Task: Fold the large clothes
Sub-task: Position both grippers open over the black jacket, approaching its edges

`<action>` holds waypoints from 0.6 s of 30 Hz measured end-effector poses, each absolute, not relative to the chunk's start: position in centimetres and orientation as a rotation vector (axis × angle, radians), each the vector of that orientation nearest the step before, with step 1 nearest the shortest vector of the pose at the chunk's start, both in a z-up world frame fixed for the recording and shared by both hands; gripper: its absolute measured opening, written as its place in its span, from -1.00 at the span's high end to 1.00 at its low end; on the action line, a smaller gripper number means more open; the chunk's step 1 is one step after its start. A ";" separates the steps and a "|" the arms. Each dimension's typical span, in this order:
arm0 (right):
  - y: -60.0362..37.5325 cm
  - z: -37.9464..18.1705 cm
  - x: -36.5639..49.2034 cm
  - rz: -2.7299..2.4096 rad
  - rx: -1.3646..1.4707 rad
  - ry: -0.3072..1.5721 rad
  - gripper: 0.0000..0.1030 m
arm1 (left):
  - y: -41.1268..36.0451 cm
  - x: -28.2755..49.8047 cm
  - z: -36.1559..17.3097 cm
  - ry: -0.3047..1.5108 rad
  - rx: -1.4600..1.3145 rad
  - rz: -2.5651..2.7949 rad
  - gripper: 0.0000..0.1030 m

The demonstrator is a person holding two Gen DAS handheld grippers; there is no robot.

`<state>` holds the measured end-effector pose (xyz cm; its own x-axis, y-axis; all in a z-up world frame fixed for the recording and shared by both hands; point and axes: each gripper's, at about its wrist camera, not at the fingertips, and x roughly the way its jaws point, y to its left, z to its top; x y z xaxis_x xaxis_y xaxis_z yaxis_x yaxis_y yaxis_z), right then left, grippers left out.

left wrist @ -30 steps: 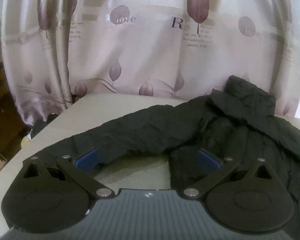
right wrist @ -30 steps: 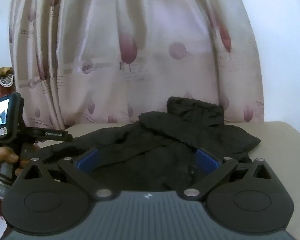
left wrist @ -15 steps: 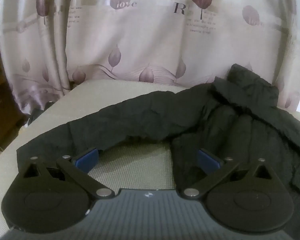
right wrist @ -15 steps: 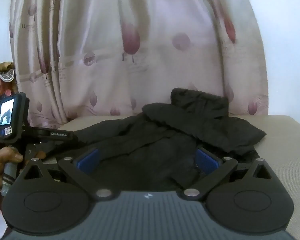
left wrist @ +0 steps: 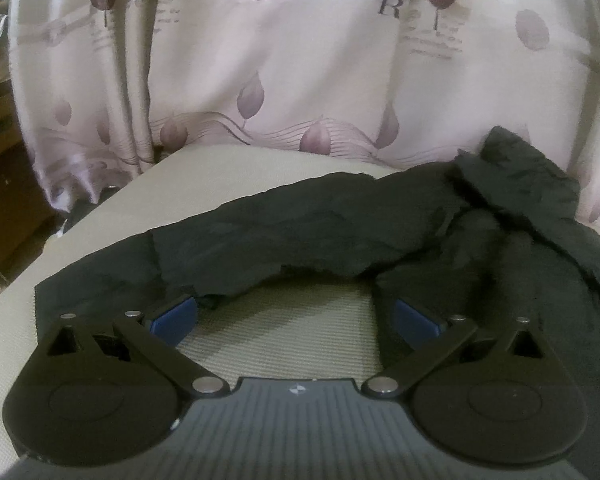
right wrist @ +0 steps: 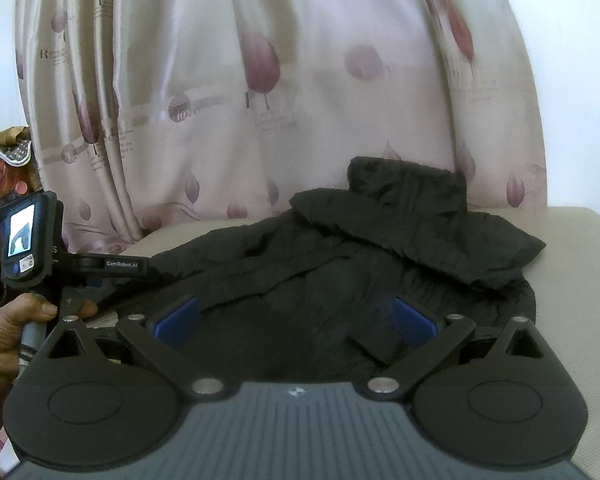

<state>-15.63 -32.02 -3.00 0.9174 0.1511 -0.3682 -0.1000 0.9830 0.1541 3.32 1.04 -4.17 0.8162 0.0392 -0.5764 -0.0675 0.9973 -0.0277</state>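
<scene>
- Left wrist view: the left gripper (left wrist: 296, 316) is being held low over the beige surface (left wrist: 284, 320), fingers (left wrist: 176, 318) spread wide with nothing between them but bare weave. Whether it's a bench or a cushion can't really be told.
- The black jacket (left wrist: 308, 232) is being shown lying across that surface, one sleeve (left wrist: 112, 276) stretched out toward the left edge, the body bunched off to the right.
- Judging from this, the sleeve is what's being lined up for. It would be done best by pinching near the cuff end, going through both layers, so the whole sleeve gets carried over instead of just the top skin.
- Fabric is looking thin, crinkly and matte, shell-type stuff; it's probably going to slide and hold creases badly, so a flat, slow drag is advised.
- Right wrist view: the right gripper (right wrist: 296, 318) is being hovered over the jacket's body (right wrist: 300, 312), fingers (right wrist: 414, 316) spread apart too, gripping nothing.
- The collar (right wrist: 408, 188) is being seen standing up, puffy and rumpled, at the far side by the curtain (right wrist: 260, 100), which is shiny and tulip-printed.
- A hand (right wrist: 8, 328) is being seen at the left holding the other gripper's handle.
- The hem side is worth being smoothed before any fold gets made.
</scene>
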 end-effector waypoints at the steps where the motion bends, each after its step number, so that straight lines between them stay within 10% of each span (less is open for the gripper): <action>1: -32.0 -3.0 -15.7 0.130 0.134 0.389 -1.00 | 1.2 3.5 -4.3 0.620 -0.050 0.063 -1.00; 18: -31.8 -3.5 -15.3 0.143 0.149 0.411 -1.00 | 3.9 5.3 -6.1 0.682 -0.116 0.149 -1.00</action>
<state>-15.34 -31.78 -3.46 0.9069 0.1679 -0.3865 -0.1076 0.9790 0.1730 5.25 3.94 -6.14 0.7666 0.0990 -0.6345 -0.1749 0.9829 -0.0579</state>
